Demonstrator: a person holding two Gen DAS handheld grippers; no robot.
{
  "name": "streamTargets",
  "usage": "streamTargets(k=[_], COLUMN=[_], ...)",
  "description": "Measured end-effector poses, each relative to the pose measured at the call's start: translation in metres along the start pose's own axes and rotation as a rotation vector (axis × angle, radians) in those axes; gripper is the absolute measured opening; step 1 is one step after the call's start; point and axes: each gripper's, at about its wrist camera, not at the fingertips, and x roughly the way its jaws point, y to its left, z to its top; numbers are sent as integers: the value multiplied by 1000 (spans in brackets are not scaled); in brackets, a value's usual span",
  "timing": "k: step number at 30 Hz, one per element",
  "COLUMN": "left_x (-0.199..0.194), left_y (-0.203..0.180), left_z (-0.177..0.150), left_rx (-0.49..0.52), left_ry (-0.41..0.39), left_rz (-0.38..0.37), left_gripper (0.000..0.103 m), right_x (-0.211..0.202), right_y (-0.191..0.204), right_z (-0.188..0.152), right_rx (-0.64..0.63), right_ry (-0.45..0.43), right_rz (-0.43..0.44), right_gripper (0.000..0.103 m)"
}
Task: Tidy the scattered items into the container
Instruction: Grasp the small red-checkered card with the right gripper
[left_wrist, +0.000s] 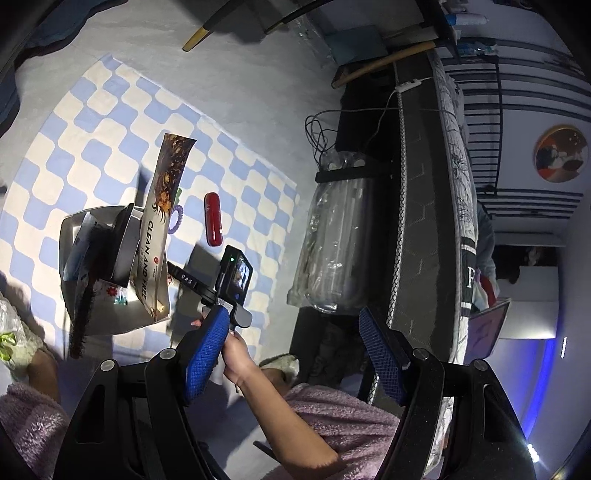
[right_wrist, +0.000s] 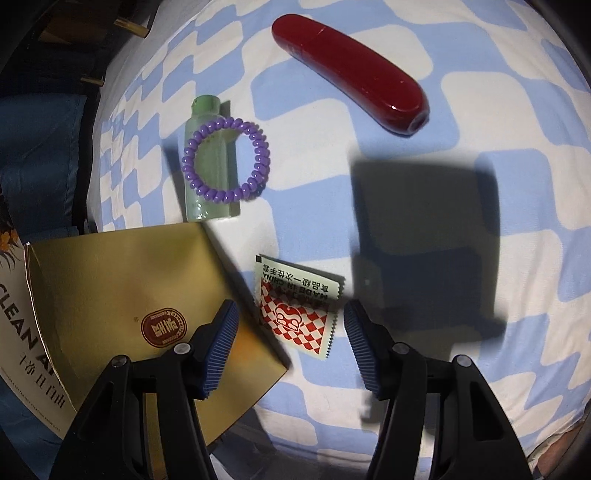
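Two tools over a checked cloth (right_wrist: 461, 122)
Right tool (right_wrist: 290, 343) wide, empty, packet (right_wrist: 295, 310) between its fingers; left tool (left_wrist: 295, 354) wide, empty.

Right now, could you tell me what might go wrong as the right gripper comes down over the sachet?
1. The sachet lies flat on the soft checked cloth, so the right gripper, jaws open, may pinch cloth with it.
2. The gold flap sits under the left finger and could be caught.
3. The hair tie rests on the green bottle; lifting either may shift the other.
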Motion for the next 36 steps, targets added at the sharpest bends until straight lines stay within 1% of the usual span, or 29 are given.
streamTargets(k=[2, 6, 10, 13, 14, 15, 16, 17, 18, 20, 21, 25, 26, 27, 29, 31, 33, 34, 36], left_x=[0, -2, -4, -3, -3, -3, -3, -2, -2, -1, -1, 0, 1, 1, 2, 3, 6, 8, 11], left_y=[2, 5, 7, 7, 8, 8, 8, 8, 8, 9, 9, 11, 12, 13, 13, 12, 10, 8, 6], left_z=[0, -1, -2, -2, -2, -1, -1, -1, -1, -1, -1, 0, 1, 2, 2, 4, 5, 5, 5], left_rx=[-6, -18, -19, -16, -14, -14, -15, -17, -21, -26, -26, -31, -33, -36, -41, -42, -36, -32, -23], left_ry=[2, 2, 0, -1, -2, -3, -3, -3, -2, 1, 1, -2, -3, -6, -11, -11, -8, -7, -1], left_rz=[-7, -12, -13, -14, -13, -10, -10, -12, -17, -25, -25, -22, -19, -15, -8, -3, 8, 14, 28], left_gripper=[72, 72, 72, 72, 72, 72, 72, 72, 72, 72, 72, 72, 72, 72, 72, 72, 72, 72, 72], right_x=[1, 9, 4, 5, 5, 5, 6, 9, 9, 9, 10, 8, 8, 10, 12, 17, 20, 22, 21], right_y=[0, 1, -5, -11, -11, -12, -13, -13, -10, -5, -5, -13, -15, -15, -13, -6, 8, 15, 20], right_z=[-1, -3, -5, -6, -6, -7, -9, -10, -11, -12, -12, -9, -8, -6, -4, -6, -9, -12, -16], right_rx=[-3, -16, 9, 17, 10, 10, 19, 24, 21, 7, 13, 95, 113, 120, 100, 58, -34, -79, -108], right_ry=[-3, 5, -56, -62, -61, -55, -34, -13, -3, -12, -11, -29, -28, -24, -32, -19, -13, 2, 15], right_rz=[38, 1, -20, -63, -61, -44, 0, 46, 72, 75, 91, 219, 229, 206, 114, 72, -28, -77, -100], right_gripper=[48, 48, 48, 48, 48, 46, 42, 30, 27, 27, 27, 27, 28, 28, 28, 25, 1, 1, 1])
